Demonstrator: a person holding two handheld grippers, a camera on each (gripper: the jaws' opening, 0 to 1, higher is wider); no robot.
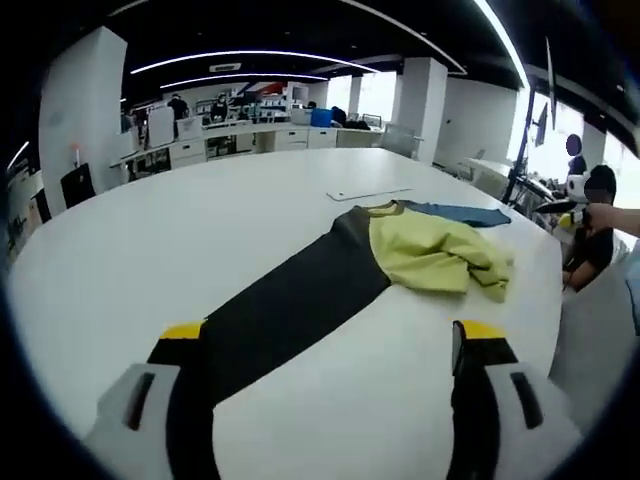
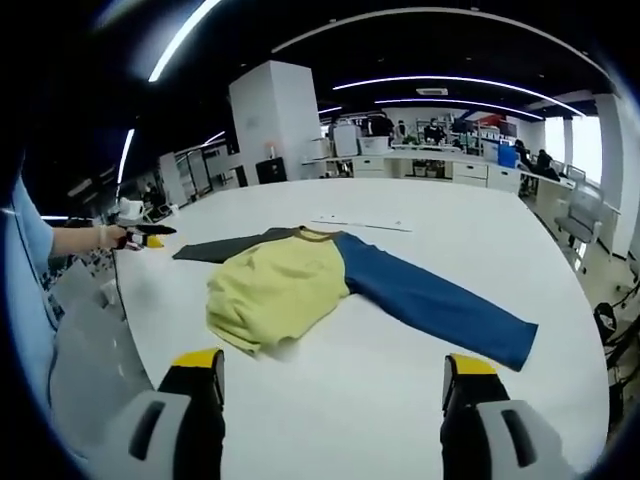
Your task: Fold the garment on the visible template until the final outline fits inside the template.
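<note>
Both grippers (image 1: 330, 345) (image 2: 333, 372) hovered open; the bunched garment (image 2: 290, 285) near the counter (image 2: 400, 400) edge could slide off if tugged

Open-plan office: rows of desks (image 1: 250, 135), strip ceiling lights (image 1: 250, 55).

Long white strip lights (image 1: 240, 55) on the dark ceiling light the room from above, and they curve like bows because the lens bends everything near the edges. Bright daylight comes through the tall windows (image 1: 560, 140) far ahead to the right in the left gripper view and washes them out. The big white tabletop (image 2: 440, 235) looks bright and even, with only soft shadows. The yellow-tipped black jaws close to the camera look a bit blurry.
</note>
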